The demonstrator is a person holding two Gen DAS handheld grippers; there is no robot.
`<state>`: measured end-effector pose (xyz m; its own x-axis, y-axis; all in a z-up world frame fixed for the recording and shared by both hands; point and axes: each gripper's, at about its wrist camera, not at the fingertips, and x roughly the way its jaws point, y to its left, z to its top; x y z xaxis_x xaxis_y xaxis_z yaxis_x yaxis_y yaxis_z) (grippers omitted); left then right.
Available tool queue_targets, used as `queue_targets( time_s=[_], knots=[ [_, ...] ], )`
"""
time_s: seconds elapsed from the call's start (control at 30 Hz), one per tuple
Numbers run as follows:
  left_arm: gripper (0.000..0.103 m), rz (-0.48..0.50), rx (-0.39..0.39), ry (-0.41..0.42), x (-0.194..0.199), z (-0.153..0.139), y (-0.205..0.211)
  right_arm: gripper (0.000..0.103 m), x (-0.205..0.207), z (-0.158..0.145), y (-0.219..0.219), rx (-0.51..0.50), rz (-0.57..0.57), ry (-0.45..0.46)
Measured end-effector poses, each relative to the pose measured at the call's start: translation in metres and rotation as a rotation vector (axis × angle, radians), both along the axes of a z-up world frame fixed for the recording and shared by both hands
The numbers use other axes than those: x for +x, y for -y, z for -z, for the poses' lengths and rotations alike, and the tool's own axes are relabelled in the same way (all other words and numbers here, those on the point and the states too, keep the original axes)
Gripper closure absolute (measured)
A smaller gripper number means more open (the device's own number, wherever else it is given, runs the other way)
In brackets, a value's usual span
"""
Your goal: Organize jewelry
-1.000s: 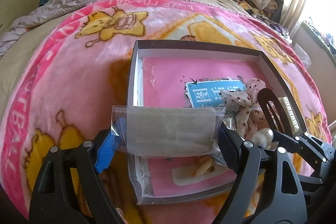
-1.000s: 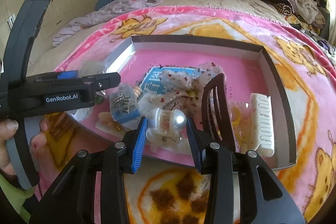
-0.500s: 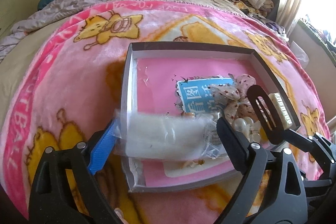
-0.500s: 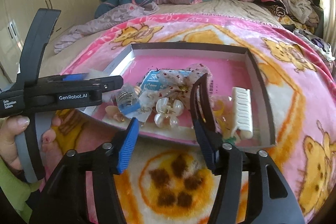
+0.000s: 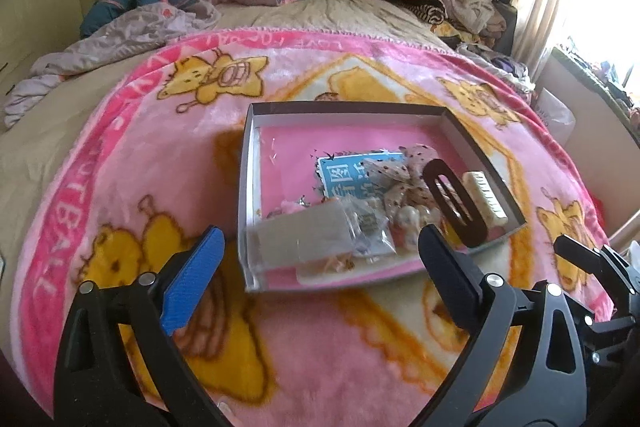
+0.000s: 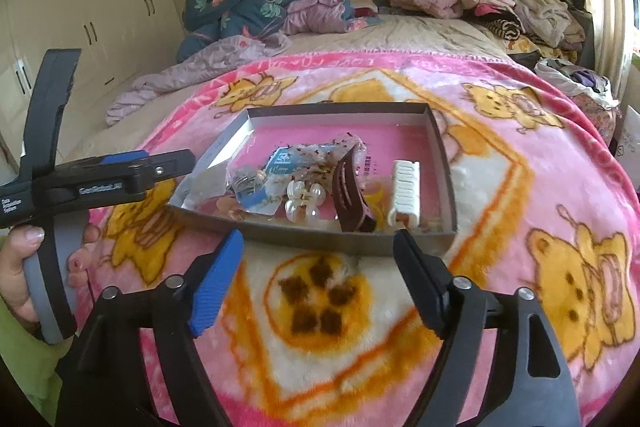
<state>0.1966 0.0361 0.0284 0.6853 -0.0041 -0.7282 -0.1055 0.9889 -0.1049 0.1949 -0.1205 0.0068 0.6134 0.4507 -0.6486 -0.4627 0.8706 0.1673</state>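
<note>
- A shallow box (image 6: 348, 241) of jewelry and hair things lies on a pink cartoon blanket (image 6: 520, 187) spread over a bed.
- Along the box's near edge lie a clear plastic bag (image 5: 308, 239), a pearl clip (image 6: 303, 202), a brown hair claw (image 6: 350, 199) and a white comb (image 6: 405, 193).
- The far half of the box is mostly bare.
- Left gripper (image 5: 320, 267): fingers just spread wide apart, empty, before the box's near left corner.
- Right gripper (image 6: 318, 279): fingers just spread, empty, short of the near edge.
- Heaped clothes (image 6: 500, 3) line the bed's far edge.
</note>
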Motion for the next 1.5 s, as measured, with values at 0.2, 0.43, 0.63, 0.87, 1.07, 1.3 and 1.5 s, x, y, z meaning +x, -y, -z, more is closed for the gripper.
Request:
queue_targets(
  time_s=[0.2, 0.43, 0.63, 0.87, 1.07, 1.3, 1.5],
  knots=[
    [0.010, 0.002, -0.006, 0.014, -0.029, -0.003, 0.008, 0.020, -0.020, -0.003, 0.012, -0.008, 0.012, 0.013],
    [0.010, 0.011, -0.014, 0.015, -0.059, 0.002, 0.018, 0.013, -0.040, -0.002, 0.024, -0.008, 0.028, 0.022],
    [0.010, 0.019, -0.014, 0.012, -0.081, 0.008, 0.024, 0.011, -0.057, -0.001, 0.028, -0.009, 0.035, 0.028],
    [0.010, 0.040, -0.017, -0.004, -0.100, 0.019, 0.034, 0.011, -0.072, 0.002, 0.029, -0.007, 0.036, 0.032],
    [0.010, 0.036, -0.021, -0.006, -0.110, 0.025, 0.036, 0.011, -0.081, 0.005, 0.030, -0.009, 0.044, 0.031],
    [0.010, 0.038, -0.024, 0.001, -0.114, 0.026, 0.038, 0.011, -0.086, 0.009, 0.030, -0.006, 0.049, 0.024],
    [0.010, 0.028, -0.029, 0.007, -0.118, 0.023, 0.037, 0.011, -0.091, 0.010, 0.028, -0.009, 0.046, 0.022]
  ],
)
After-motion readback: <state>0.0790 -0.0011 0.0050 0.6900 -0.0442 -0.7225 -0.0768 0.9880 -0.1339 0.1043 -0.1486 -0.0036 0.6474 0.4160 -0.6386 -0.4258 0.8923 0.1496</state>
